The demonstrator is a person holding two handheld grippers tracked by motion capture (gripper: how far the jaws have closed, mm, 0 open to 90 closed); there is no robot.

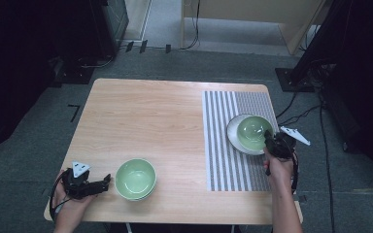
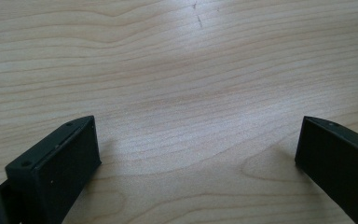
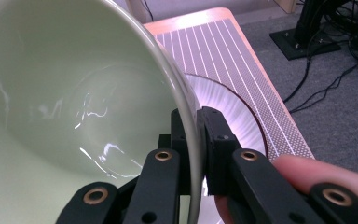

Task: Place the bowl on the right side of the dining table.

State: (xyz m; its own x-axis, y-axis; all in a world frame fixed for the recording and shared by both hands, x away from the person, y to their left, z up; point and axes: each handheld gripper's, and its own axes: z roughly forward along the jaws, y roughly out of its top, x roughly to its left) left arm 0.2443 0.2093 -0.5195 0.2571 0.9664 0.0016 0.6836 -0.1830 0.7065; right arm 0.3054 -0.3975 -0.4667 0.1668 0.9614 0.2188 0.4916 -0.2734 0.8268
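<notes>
right gripper (image 3: 196, 135) pinching glossy round bowl (image 3: 65, 102) rim

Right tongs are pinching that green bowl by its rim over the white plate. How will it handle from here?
The green bowl looks glazed, so probably slippery. Held at one rim spot by the right tongs, it may tilt. It seems rigid, likely chipping against the white plate.

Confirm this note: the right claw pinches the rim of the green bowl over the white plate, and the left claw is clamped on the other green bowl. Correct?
Not quite. The left claw is open over bare table, as the left gripper view shows, beside the other green bowl. The rest holds.
</notes>
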